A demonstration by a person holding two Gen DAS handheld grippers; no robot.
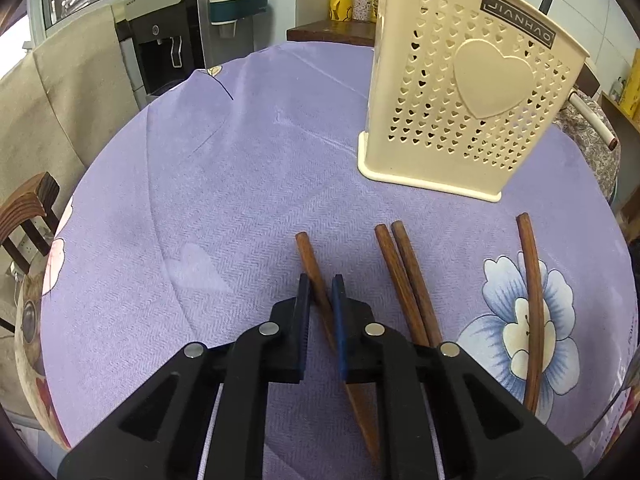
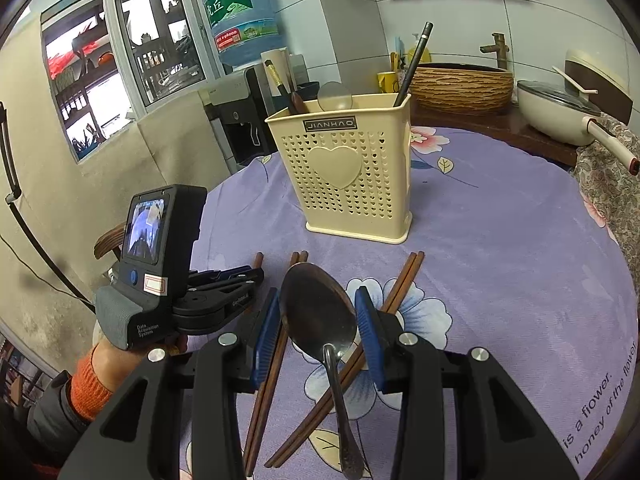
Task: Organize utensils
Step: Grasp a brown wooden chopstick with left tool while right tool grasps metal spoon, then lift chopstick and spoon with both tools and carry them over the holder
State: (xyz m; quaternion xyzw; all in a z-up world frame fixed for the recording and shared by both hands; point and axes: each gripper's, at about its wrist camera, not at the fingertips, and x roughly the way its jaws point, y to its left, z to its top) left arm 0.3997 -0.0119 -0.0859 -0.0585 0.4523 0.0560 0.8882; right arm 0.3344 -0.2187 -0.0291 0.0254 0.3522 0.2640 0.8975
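my left gripper [image 1: 321, 296] low centre of frame, jaws pinching a single chopstick [image 1: 316, 276] lying on the purple surface [image 1: 240, 184], my right gripper [image 2: 316, 312] jaws part spread, spoon [image 2: 318, 312] between them, cannot tell if gripped, cream holder [image 2: 352, 172] upper centre

Both wrist cameras look steeply down along their own fingers, close over the purple tablecloth [image 1: 224, 184], sharing the cream utensil holder [image 1: 472, 92] and wooden chopsticks [image 2: 268, 376] ahead.
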